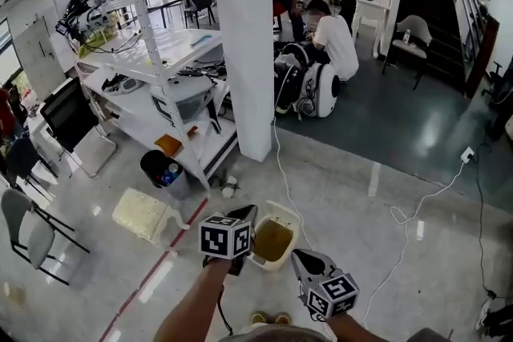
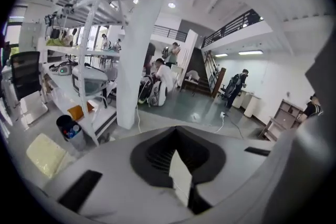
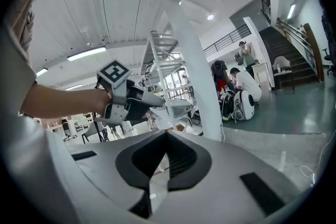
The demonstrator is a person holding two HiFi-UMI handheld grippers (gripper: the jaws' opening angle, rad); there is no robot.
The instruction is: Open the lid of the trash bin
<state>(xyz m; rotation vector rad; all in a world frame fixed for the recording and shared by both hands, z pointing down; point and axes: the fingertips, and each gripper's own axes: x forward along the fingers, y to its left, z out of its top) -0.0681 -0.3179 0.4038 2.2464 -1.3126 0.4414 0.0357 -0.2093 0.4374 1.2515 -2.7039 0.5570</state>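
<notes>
A small white trash bin [image 1: 287, 214] stands on the floor just ahead of me in the head view, and its top shows a yellow-brown inside. My left gripper [image 1: 245, 212] hovers at the bin's left rim, jaws together in a point with nothing in them. My right gripper [image 1: 300, 255] sits at the bin's near right corner, also shut and empty. Neither gripper view shows the bin. The right gripper view looks along its closed jaws [image 3: 167, 132] at the left gripper [image 3: 137, 102], held by a hand. The left gripper view [image 2: 176, 129] faces the room.
A black bin of rubbish [image 1: 164, 172] and a pale yellow pad [image 1: 143, 214] lie to the left by a white shelf rack [image 1: 172, 52]. A white pillar [image 1: 240, 44] rises beyond. A white cable [image 1: 417, 208] trails right. Chairs [image 1: 32, 228] stand far left; people work behind.
</notes>
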